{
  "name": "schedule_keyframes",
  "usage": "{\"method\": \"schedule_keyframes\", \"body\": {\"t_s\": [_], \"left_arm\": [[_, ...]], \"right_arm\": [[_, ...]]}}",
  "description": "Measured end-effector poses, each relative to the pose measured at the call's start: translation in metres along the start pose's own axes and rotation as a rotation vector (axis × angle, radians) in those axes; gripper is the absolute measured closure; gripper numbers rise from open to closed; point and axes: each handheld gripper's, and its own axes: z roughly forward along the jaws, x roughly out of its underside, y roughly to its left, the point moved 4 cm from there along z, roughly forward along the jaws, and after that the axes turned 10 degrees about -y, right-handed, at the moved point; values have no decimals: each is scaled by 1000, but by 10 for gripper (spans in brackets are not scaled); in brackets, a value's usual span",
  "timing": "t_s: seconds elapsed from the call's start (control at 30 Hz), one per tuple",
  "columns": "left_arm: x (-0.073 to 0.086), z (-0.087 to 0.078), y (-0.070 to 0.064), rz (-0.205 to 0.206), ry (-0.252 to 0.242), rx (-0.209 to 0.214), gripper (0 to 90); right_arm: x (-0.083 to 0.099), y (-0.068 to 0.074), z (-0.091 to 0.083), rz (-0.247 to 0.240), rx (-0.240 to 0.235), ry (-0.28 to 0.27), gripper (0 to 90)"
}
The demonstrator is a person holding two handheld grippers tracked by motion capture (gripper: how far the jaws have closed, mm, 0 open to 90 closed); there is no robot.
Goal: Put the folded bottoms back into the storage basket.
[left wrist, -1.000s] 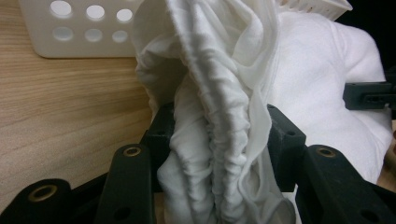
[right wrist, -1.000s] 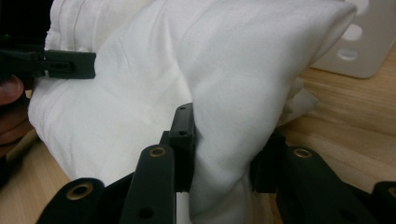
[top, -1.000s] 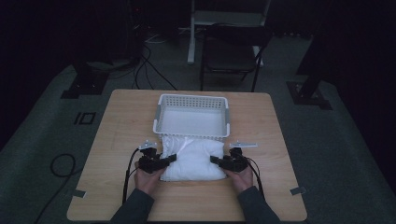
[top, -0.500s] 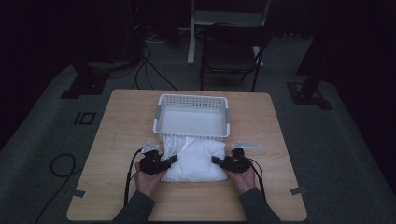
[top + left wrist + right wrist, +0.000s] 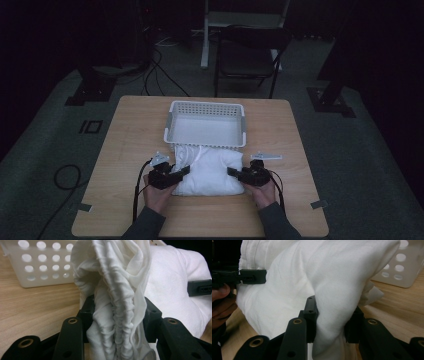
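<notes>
White cloth (image 5: 210,170) bunched between both sets of jaws — left gripper (image 5: 117,322) and right gripper (image 5: 332,320) each clamp a fold.

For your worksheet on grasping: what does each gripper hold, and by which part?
Both hold the white cloth: the left gripper pinches a bunched fold at its left edge, the right gripper a fold at its right edge.

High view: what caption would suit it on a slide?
Two hand-held grippers, left and right, pinch a folded white cloth before a basket.
</notes>
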Motion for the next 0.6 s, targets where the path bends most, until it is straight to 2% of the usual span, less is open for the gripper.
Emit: {"method": "schedule_keyframes", "body": {"t_s": [0.1, 0.17, 0.2, 0.33, 0.6], "left_arm": [[-2, -2, -1, 1, -5, 2, 559], [-3, -3, -2, -9, -2, 7, 559], [-4, -3, -2, -28, 7, 10, 559], [-5, -4, -4, -21, 12, 8, 562], [-10, -10, -8, -12, -16, 13, 565]], "right_arm": [[-2, 2, -2, -9, -3, -8, 693], [-3, 3, -4, -15, -2, -12, 693], [-3, 4, -4, -18, -2, -13, 693], [-4, 5, -5, -29, 1, -15, 693], [-9, 10, -10, -28, -11, -31, 693]]}}
